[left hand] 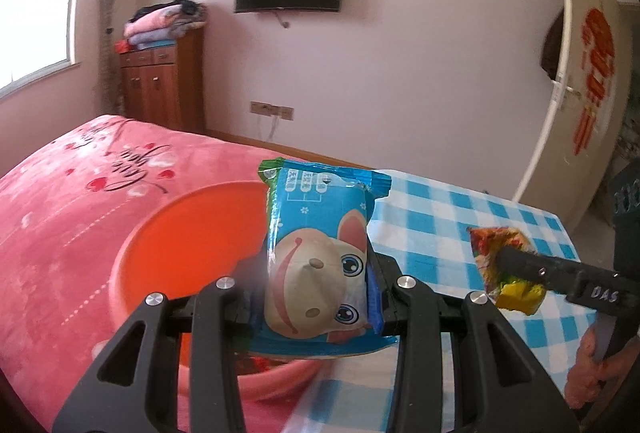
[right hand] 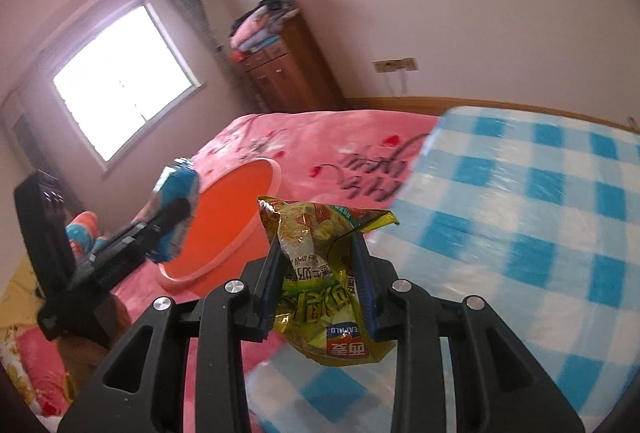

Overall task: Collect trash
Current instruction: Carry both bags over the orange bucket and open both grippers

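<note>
Now you carry both pieces: your left claw (left hand: 316, 273) clamps the blue packet (left hand: 320, 253), your right claw (right hand: 318, 269) the yellow-green wrapper (right hand: 320, 273). Bring each above the orange basin (left hand: 192, 233) on the bed (left hand: 60, 201), then let go.

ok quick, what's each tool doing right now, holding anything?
Left tool: shut on the blue cartoon snack packet.
Right tool: shut on the crumpled green-yellow snack wrapper.

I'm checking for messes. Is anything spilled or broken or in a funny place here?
Nothing looks spilled or broken. The odd bit is the orange basin, which sits on the pink bed blanket. The left gripper holds a blue packet, the right gripper a crumpled yellow-green wrapper.
</note>
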A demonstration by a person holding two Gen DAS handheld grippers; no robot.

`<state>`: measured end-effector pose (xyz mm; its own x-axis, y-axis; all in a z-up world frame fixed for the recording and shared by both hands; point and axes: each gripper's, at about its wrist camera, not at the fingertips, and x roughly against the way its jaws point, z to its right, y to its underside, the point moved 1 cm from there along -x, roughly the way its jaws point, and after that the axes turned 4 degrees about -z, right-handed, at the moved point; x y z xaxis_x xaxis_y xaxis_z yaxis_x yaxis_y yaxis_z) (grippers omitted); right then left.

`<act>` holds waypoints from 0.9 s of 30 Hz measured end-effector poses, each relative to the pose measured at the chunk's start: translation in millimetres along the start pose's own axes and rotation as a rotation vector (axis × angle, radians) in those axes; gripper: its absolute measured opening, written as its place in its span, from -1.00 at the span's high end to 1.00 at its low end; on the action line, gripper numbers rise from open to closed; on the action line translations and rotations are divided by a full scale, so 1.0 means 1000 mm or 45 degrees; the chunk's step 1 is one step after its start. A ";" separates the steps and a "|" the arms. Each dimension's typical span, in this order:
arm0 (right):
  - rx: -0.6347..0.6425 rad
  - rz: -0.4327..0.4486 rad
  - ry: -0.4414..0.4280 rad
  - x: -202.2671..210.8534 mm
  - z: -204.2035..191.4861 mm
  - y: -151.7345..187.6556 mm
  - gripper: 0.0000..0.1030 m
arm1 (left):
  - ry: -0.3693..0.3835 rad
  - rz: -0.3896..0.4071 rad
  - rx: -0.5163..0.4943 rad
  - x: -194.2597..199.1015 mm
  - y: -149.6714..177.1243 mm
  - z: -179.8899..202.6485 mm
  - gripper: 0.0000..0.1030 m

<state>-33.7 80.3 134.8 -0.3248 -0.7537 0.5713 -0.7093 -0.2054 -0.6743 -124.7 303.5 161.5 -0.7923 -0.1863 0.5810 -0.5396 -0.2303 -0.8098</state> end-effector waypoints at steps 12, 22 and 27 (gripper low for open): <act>0.162 -0.057 -0.112 -0.052 -0.079 -0.036 0.34 | -0.098 -0.040 0.111 -0.016 0.006 -0.048 0.23; 0.170 -0.118 -0.114 -0.089 -0.091 -0.041 0.30 | -0.122 -0.096 0.152 -0.035 0.012 -0.063 0.22; 0.151 -0.118 -0.116 -0.097 -0.088 -0.038 -0.07 | -0.131 -0.112 0.181 -0.041 0.015 -0.069 -0.06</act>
<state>-30.2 216.2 146.0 -0.1993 -0.7806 0.5924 -0.6532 -0.3448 -0.6741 -119.8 373.3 120.0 -0.7065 -0.2546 0.6603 -0.5542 -0.3812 -0.7400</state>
